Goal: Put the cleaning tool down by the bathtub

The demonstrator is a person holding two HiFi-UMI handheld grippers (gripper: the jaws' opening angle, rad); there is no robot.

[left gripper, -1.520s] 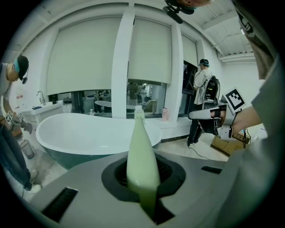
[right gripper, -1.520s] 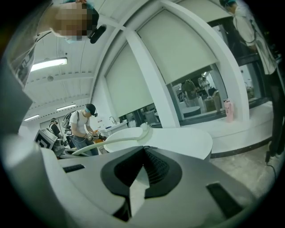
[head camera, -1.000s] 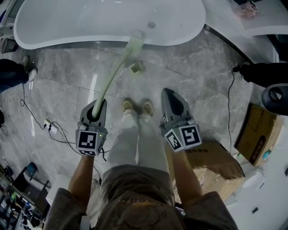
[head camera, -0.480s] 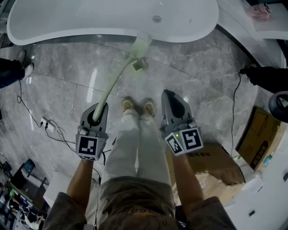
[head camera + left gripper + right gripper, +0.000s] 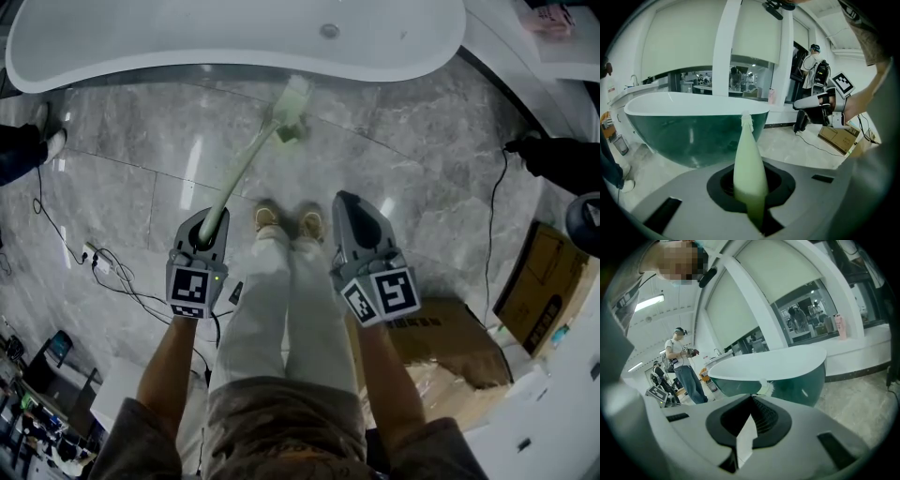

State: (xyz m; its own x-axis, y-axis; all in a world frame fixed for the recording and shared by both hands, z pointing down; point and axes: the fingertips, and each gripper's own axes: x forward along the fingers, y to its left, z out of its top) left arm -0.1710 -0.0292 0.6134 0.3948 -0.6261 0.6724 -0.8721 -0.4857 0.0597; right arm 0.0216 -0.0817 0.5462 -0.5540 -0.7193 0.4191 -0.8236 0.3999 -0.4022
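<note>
My left gripper (image 5: 208,225) is shut on the handle of a long pale green cleaning brush (image 5: 242,173). The brush slants up and away; its head (image 5: 292,98) hangs over the marble floor just outside the white bathtub (image 5: 187,56). A small green square thing (image 5: 291,133) lies on the floor right below the head. In the left gripper view the handle (image 5: 749,173) runs out between the jaws of the left gripper (image 5: 752,190) toward the tub (image 5: 693,126). My right gripper (image 5: 349,202) is shut and holds nothing; its own view shows the tub (image 5: 778,366) and the brush head (image 5: 765,387).
My feet (image 5: 286,222) stand between the grippers. Cardboard boxes (image 5: 441,328) (image 5: 539,277) sit at the right. Cables (image 5: 103,267) trail over the floor at the left, one more (image 5: 489,225) at the right. Another person (image 5: 686,366) stands beyond the tub.
The brush head has drawn back from over the tub's rim and now hangs over the floor beside the tub. Both grippers keep their grip state.
</note>
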